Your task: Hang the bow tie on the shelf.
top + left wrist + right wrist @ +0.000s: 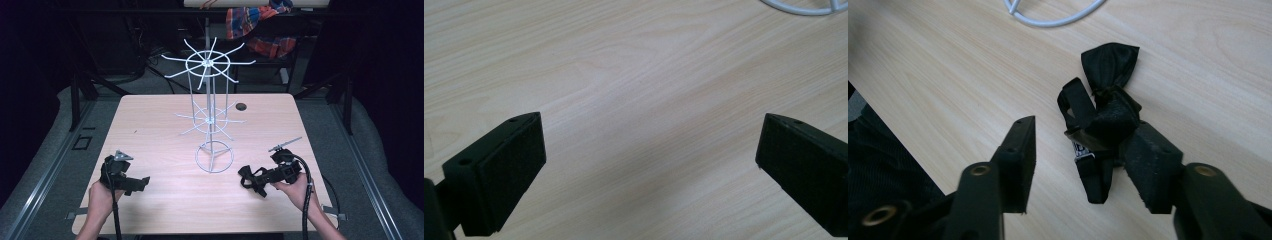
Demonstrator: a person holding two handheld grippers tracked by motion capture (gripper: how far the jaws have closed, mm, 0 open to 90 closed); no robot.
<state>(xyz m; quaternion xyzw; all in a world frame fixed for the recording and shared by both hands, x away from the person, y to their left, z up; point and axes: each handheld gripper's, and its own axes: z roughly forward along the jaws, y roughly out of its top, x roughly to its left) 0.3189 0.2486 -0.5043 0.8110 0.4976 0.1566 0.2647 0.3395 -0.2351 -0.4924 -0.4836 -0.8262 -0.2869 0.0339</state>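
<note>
The right gripper (1075, 150) rests low over the table (150, 120) with its jaws parted about halfway. A black bow tie (1100, 117) lies between them, against the inner face of the jaw on the right side of the right gripper view and apart from the other jaw. The jaws do not clamp it.

The left gripper (649, 150) stands wide open and holds nothing; bare tabletop lies between its jaws.

Hazards:
- The fabric sits off-centre. Closing now would likely pinch only the strap or one wing, and the tie could slip out when lifted.
- The loose strap hangs toward the gripper body and could snag.
- The white wire rack (210, 90) stands just ahead of both grippers. A careless forward sweep could catch a spoke and tip it.
</note>
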